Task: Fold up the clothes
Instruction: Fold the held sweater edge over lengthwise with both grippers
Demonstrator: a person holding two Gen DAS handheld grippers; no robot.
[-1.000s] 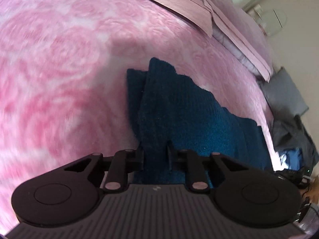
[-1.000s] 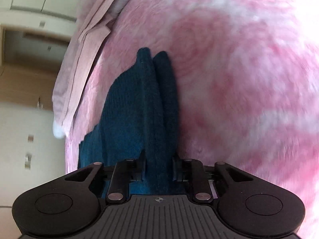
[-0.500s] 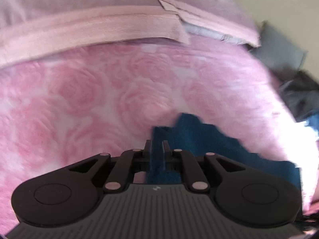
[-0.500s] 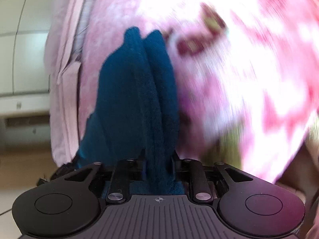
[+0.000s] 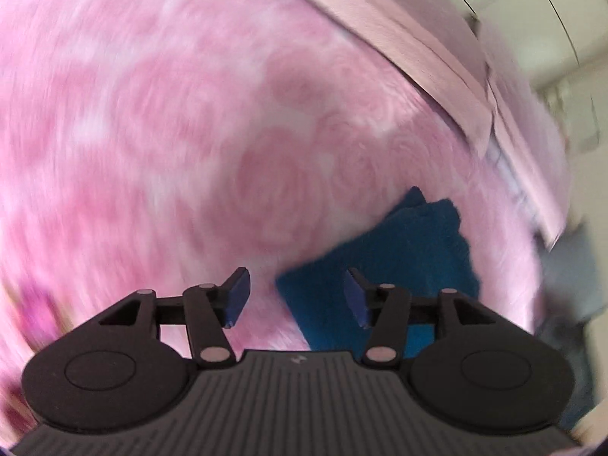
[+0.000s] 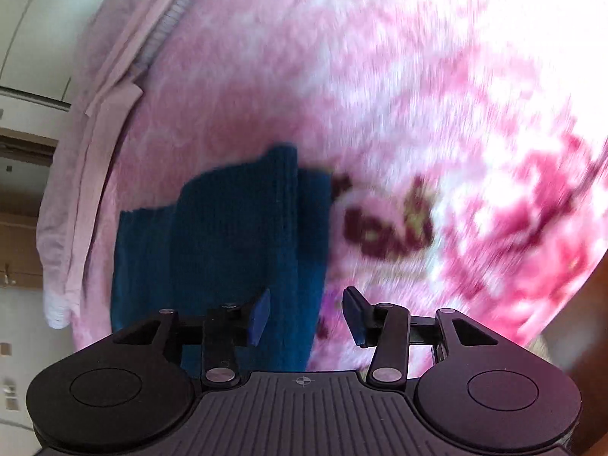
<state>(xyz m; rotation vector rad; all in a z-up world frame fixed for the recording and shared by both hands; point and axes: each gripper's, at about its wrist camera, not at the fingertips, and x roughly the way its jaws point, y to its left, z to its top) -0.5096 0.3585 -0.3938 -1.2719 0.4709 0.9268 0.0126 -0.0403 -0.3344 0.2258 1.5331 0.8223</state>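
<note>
While your left tool point(image 5: 296, 298) and right tool point(image 6: 306, 317) are opening and hold nothing, the blue knit point(image 6: 228, 250) lies folded on the pink bed point(image 5: 171, 133), its long side running between them.

Pink rose-patterned blanket point(image 5: 190, 133) spread wide, blurred. Pale pink pillows point(image 5: 448, 60) along its far edge. Grey cushion point(image 5: 573, 266) beyond the bed edge. White cabinet doors point(image 6: 34, 19) at upper left in the right wrist view.
</note>
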